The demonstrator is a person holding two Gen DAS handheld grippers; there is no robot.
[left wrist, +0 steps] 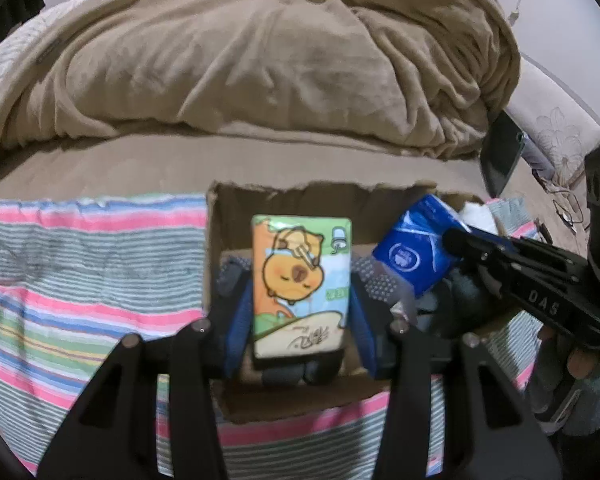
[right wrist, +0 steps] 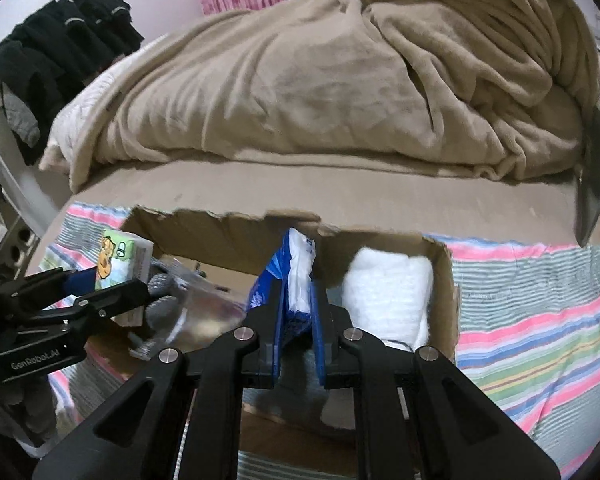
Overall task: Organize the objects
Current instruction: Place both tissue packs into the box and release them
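My left gripper is shut on a green and orange cartoon tissue pack, holding it upright over a torn cardboard box. My right gripper is shut on a blue tissue pack, held edge-on over the same box. In the left wrist view the blue pack and the right gripper come in from the right. In the right wrist view the cartoon pack and the left gripper are at the left. A white folded cloth lies in the box's right part.
The box sits on a striped towel on a bed. A heaped tan blanket lies behind. A dark phone leans at the right. Grey dotted socks and a clear plastic item lie in the box. Black clothes hang far left.
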